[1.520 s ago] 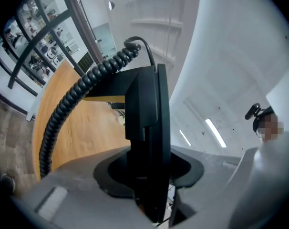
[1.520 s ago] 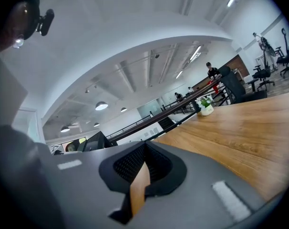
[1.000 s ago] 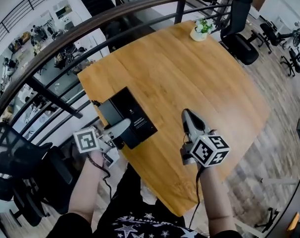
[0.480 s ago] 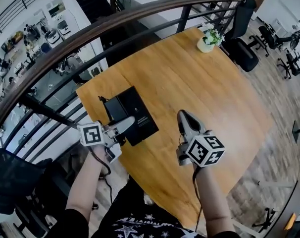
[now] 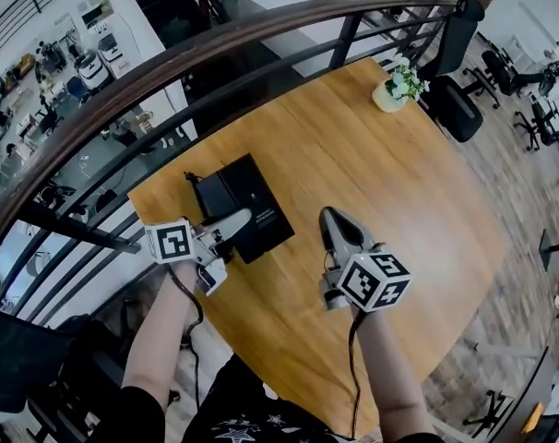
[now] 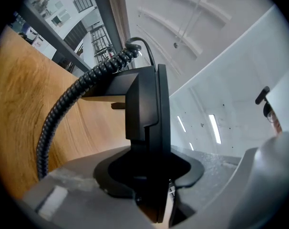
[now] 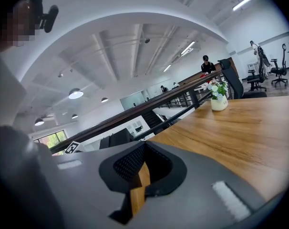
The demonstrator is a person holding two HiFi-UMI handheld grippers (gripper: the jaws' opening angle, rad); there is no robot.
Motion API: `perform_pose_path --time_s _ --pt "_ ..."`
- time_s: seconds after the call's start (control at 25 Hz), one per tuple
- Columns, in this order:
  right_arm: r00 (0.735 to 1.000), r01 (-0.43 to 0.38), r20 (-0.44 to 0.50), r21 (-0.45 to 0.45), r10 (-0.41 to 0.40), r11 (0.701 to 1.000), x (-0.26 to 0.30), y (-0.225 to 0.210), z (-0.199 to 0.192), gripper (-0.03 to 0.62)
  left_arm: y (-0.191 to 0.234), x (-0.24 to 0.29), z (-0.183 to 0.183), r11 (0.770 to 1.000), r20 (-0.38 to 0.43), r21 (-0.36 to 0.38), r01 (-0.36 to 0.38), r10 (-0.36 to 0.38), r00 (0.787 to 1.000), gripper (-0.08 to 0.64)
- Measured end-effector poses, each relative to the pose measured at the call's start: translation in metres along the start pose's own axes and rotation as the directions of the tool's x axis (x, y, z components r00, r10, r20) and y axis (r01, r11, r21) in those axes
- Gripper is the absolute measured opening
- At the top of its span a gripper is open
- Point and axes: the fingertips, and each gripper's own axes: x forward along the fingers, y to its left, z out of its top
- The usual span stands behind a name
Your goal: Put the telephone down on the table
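Main risk is the grip. The left gripper (image 5: 233,222) is clamped only on one thin edge of the black telephone (image 5: 240,203), so the body sticks out far in front of the jaws. A quick tilt could make it swing or slip out, I think.

Second risk is the place: the telephone is at the table's near-left corner, close to the edge. Beyond it is the railing (image 5: 215,52) and the open drop to the lower floor. If it is let go with part of it past the edge, it may tip off. Whether it already touches the wood I cannot tell.

The coiled cord (image 6: 70,101) hangs loose beside the handset and could catch on the corner or drag the phone.

The right gripper (image 5: 331,221) is closed w/ nothing in it, low over the wood, so it gives no support.

The table (image 5: 372,164) is smooth light wood, approx. bare except for a small potted plant (image 5: 397,86) at the far corner. The room is an upper office level — black chairs (image 5: 457,58) stand behind, w/ desks below.
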Motion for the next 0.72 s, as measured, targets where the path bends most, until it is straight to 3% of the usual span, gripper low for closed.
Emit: perform_pose_path --time_s 0.36,0.72 --pt "0.999 -0.016 -0.035 0.016 0.016 1.0 0.034 -0.006 -0.016 0.002 0.047 0.027 0.026 0.996 0.039 -0.084 -0.018 0.021 0.999 0.178" --pt "0.998 -0.028 -0.061 0.019 0.029 0.999 0.047 -0.01 -0.023 0.002 0.085 0.045 0.036 0.988 0.009 -0.128 -0.091 0.093 0.996 0.178"
